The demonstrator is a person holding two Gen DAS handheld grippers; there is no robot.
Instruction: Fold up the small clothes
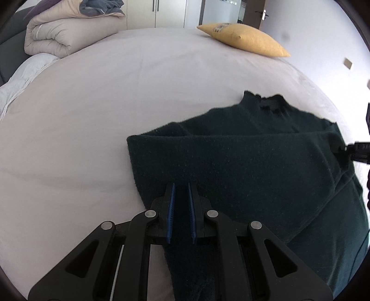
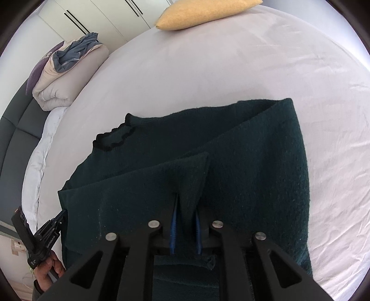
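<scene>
A dark green knit sweater [image 1: 242, 162] lies on the pale bed sheet [image 1: 115, 104], collar away from me, with one sleeve folded across its body. My left gripper [image 1: 181, 188] is shut on the sweater's near left edge; fabric fills the gap between its blue pads. In the right wrist view the sweater [image 2: 254, 173] is partly lifted. My right gripper [image 2: 186, 206] is shut on a raised corner of fabric [image 2: 192, 171] that stands up between its fingers. The left gripper also shows at the lower left of that view [image 2: 63, 214], at the sweater's edge.
A yellow pillow [image 1: 245, 39] lies at the far side of the bed. A folded beige duvet with a blue cloth on top [image 1: 57, 34] sits at the far left. White wardrobe doors [image 1: 168, 14] stand behind the bed. A dark headboard [image 2: 13, 129] runs along the left.
</scene>
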